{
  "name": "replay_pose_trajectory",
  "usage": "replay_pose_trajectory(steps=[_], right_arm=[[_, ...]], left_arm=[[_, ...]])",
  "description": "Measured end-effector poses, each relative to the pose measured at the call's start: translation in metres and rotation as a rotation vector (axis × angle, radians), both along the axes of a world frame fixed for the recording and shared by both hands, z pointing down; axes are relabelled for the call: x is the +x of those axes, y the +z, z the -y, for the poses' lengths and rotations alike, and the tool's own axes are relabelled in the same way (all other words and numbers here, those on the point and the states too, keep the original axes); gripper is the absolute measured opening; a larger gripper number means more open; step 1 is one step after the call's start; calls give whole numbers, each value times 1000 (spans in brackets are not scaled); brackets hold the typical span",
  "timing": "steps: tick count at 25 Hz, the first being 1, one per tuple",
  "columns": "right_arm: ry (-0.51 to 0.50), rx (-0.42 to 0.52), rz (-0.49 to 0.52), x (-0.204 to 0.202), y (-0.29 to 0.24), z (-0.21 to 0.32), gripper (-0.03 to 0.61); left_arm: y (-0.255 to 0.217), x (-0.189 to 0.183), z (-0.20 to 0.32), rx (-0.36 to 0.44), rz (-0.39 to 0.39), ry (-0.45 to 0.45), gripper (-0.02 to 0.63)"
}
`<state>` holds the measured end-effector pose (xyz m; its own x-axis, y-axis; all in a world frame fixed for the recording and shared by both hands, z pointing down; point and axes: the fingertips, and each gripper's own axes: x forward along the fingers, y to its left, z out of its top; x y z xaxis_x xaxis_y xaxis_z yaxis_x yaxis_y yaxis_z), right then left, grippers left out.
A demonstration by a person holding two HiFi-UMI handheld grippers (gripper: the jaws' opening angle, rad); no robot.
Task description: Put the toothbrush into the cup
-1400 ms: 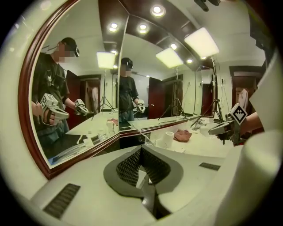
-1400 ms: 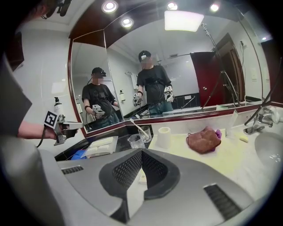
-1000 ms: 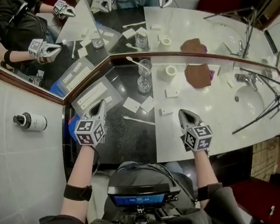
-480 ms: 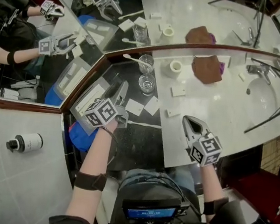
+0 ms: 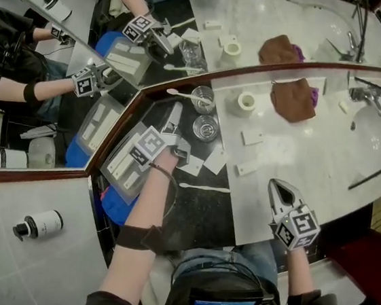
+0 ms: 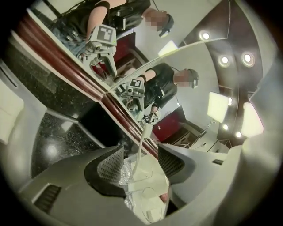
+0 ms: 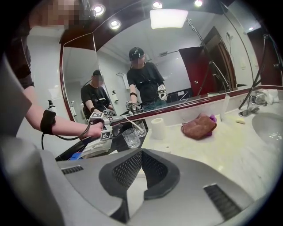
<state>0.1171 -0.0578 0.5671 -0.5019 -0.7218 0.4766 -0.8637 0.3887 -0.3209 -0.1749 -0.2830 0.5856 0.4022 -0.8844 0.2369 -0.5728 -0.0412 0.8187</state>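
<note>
While the left gripper (image 5: 175,121) is held close to two glasses at the foot of the mirror, its jaws are seen standing wide, having just been opening, and neither pad is pressed on anything. A toothbrush (image 6: 141,149) is seen in the gap between them, just beyond the tips and untouched. It is noted as slim and plain white, with a small bristled head at its far end. It is leaned in a clear glass cup (image 5: 202,100), with its head out over the rim on the mirror side. A second glass (image 5: 205,127) is stood just beside the cup, to the right of the gripper's tips. A second toothbrush (image 5: 204,187), likewise white, is laid flat on the dark counter (image 5: 201,211), behind the left gripper and to the right of its wrist. The right gripper (image 5: 281,188) is held over the pale marble top (image 5: 294,146), well apart from the cup, with its jaws closed together and empty.
</note>
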Motion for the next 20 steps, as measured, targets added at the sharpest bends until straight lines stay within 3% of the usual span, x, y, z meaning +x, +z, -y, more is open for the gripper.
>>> replay_pose_trajectory(steps=[4, 12, 16, 20], right_arm=[[17, -2, -1, 7, 3, 3, 9], [49, -22, 2, 19, 11, 2, 9], [62, -35, 4, 24, 14, 1, 9], [68, -41, 6, 25, 16, 3, 9]], left_arm=[[17, 8, 15, -19, -31, -17, 245], [22, 15, 37, -18, -21, -5, 241], [23, 18, 42, -29, -5, 2, 205], [21, 18, 46, -29, 23, -1, 111]])
